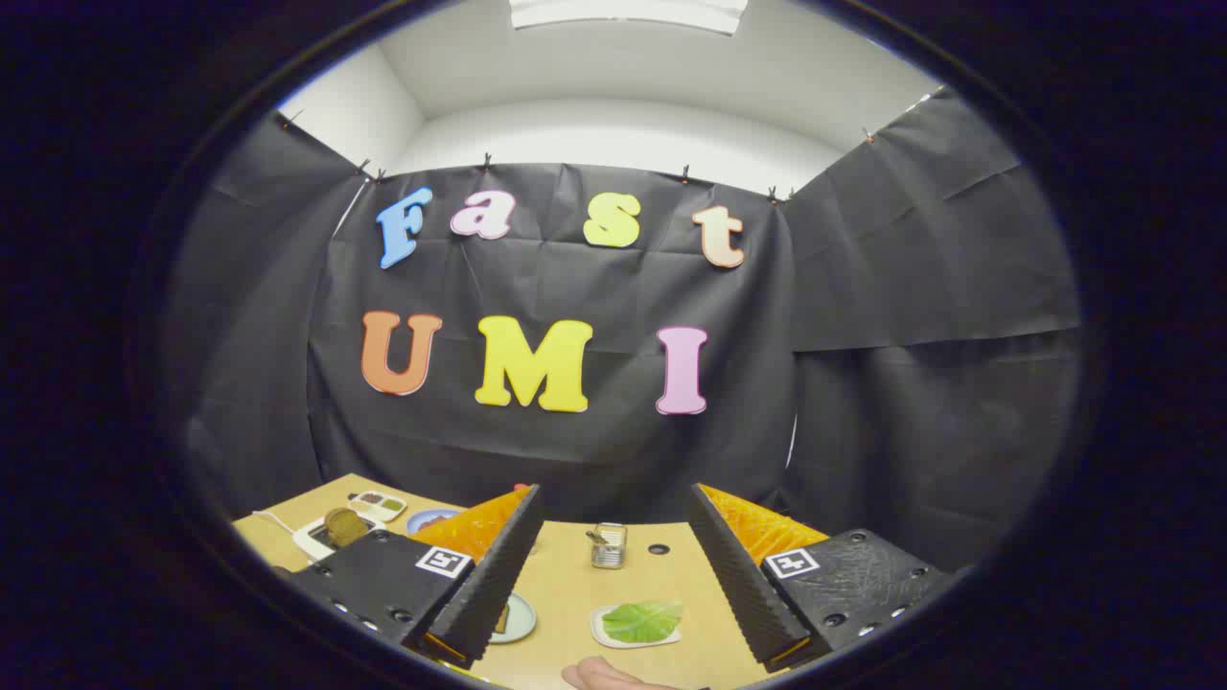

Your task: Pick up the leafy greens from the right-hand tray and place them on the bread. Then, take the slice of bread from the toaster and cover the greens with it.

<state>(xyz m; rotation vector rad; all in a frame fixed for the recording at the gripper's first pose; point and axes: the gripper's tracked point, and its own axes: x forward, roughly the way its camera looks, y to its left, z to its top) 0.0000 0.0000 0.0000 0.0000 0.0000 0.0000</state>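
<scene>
The gripper (613,565) sits at the bottom centre of the frame with its fingers spread wide apart and nothing between them. The leafy greens (640,620) lie on a small white tray (606,635) on the wooden table (661,575), at lower centre between the fingers. The toaster (321,539), holding a bread slice (343,524), stands at lower left; a plate (518,618) shows beside the left finger.

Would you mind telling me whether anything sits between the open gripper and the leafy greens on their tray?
Nothing visible does. The gripper is open, and the leafy greens lie on their small tray between the fingers, on bare table. The metal holder stands beyond them.
</scene>
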